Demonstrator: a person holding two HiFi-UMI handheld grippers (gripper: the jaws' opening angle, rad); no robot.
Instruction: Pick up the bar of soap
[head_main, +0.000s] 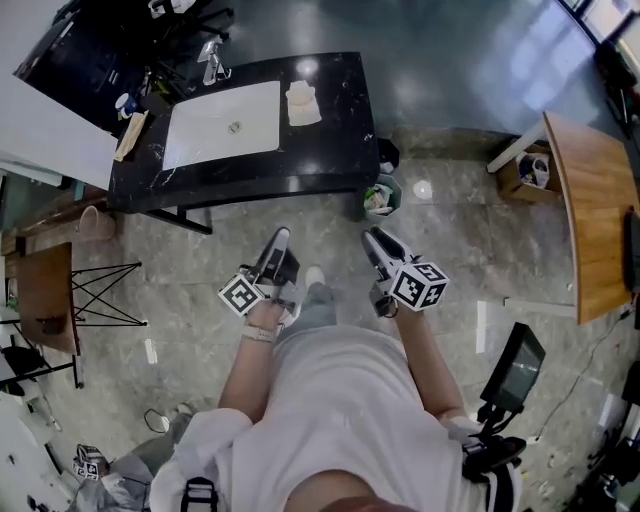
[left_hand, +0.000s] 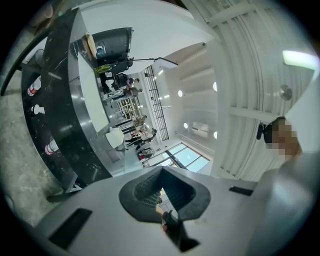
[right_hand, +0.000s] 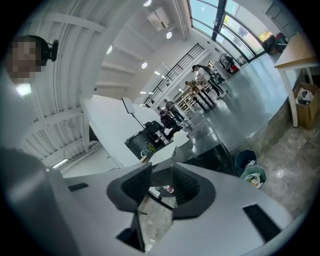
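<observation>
From the head view, a person stands on a stone floor (head_main: 180, 250) and looks down at a black counter (head_main: 330, 150). A white sink (head_main: 220, 125) is set in the counter, with a tap (head_main: 212, 62) behind it. The bar of soap (head_main: 303, 103) lies on the counter, just to the right of the sink. Both grippers are held out in front of the person, well away from the soap. The left gripper (head_main: 279, 236) and the right gripper (head_main: 372, 238) both point toward the counter. Two small bins (head_main: 380, 195) stand on the floor by the counter's right end. A wooden table (head_main: 590, 210) is far off to the right.

From the left gripper view, the left gripper (left_hand: 161, 192) has its two jaws pressed together with nothing between them. The black counter (left_hand: 60, 115) shows at the left.

From the right gripper view, the right gripper (right_hand: 161, 187) has its jaws partly apart, a narrow gap, and nothing sits in it. The bins (right_hand: 250, 170) stand on the floor at the right.
</observation>
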